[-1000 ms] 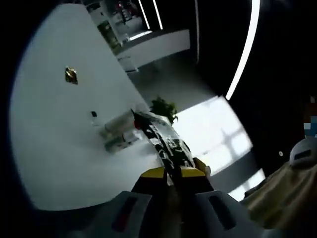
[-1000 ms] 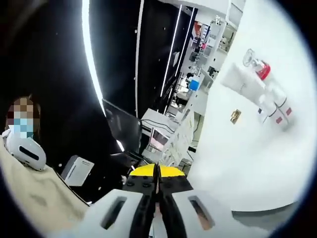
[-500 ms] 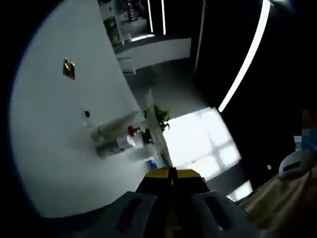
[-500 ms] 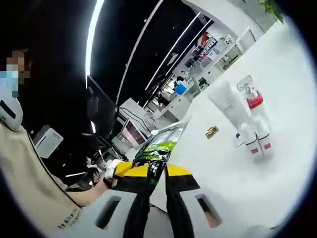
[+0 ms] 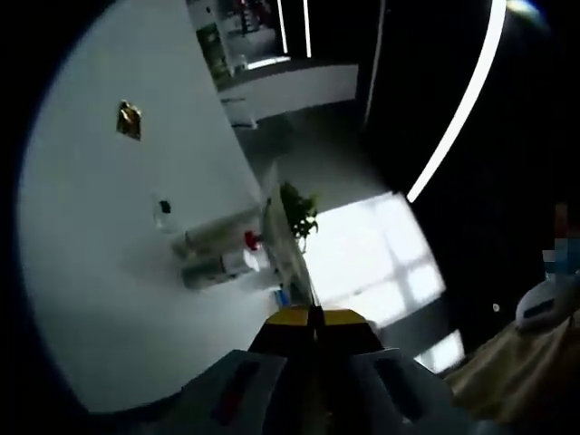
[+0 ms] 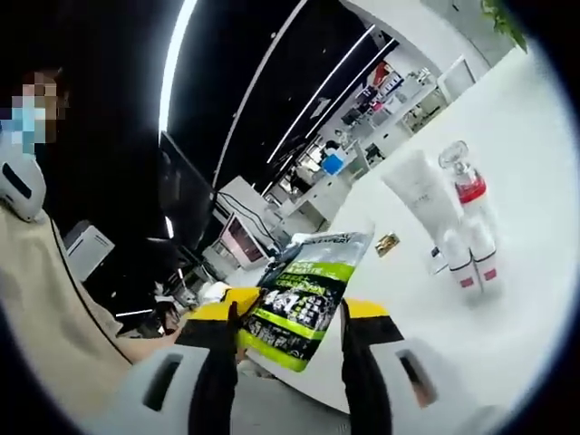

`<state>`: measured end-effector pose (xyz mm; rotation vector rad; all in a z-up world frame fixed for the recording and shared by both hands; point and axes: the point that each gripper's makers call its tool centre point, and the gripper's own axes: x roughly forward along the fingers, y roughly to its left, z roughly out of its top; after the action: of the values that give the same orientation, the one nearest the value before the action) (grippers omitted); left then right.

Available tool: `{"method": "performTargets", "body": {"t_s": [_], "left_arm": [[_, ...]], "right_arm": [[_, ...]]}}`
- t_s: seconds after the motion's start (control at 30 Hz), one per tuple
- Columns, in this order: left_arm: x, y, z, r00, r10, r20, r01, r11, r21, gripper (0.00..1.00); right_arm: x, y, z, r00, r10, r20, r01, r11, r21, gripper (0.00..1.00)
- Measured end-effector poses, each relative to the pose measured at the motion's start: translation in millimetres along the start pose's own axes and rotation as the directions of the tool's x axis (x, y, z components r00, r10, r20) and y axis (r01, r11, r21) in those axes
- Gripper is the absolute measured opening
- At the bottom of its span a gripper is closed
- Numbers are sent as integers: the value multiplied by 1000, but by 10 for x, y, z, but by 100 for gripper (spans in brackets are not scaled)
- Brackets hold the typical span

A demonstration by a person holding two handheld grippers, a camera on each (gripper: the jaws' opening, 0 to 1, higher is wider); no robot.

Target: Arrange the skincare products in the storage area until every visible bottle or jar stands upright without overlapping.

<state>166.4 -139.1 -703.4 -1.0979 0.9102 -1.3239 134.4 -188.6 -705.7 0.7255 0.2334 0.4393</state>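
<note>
While the left gripper (image 5: 313,319) keeps its jaws pressed together on the thin edge of a pouch (image 5: 288,243), the right gripper (image 6: 290,313) has spread its jaws wide in the last half second, and the green-and-black pouch (image 6: 304,294) now sits between them, not yet clamped. A second ago the right jaws were shut on nothing and the pouch hung from the left gripper alone; it has since been brought across into the right gripper view. This looks like a hand-over, or a two-handed hold, in the making.

On the white worktop (image 6: 507,163) the tube (image 6: 426,199) and the red-collared bottle (image 6: 467,195) lie on their sides, just beside each other with their caps toward the camera, and smaller bottles seem to lie with them, though blur hides how many. A small gold thing (image 6: 388,242) lies near them. In the left gripper view the same cluster (image 5: 217,258) lies flat near the worktop's edge.

So none of the products stands upright yet; the task has barely begun, and the pouch probably has to be put down first.
</note>
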Motion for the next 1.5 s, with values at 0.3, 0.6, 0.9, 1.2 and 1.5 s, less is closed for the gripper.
{"method": "performTargets", "body": {"t_s": [0.3, 0.6, 0.9, 1.2, 1.5], "left_arm": [[79, 207, 59, 999, 33, -20, -33, 999, -10, 0], [126, 521, 80, 993, 109, -42, -110, 994, -16, 0], [169, 786, 66, 981, 186, -58, -187, 982, -8, 0], [209, 1085, -20, 955, 276, -109, -273, 961, 37, 0], [184, 1377, -32, 920, 374, -115, -372, 928, 39, 0]], "right_arm": [[-13, -227, -56, 995, -94, -27, 92, 993, -69, 78], [-122, -417, -154, 981, -187, -44, 180, 977, -117, 95], [-223, -595, -163, 962, -266, -66, 252, 953, -169, 99], [-308, -709, -187, 937, -336, -94, 304, 918, -253, 99], [-351, -787, -186, 923, -375, -88, 341, 901, -268, 99]]}}
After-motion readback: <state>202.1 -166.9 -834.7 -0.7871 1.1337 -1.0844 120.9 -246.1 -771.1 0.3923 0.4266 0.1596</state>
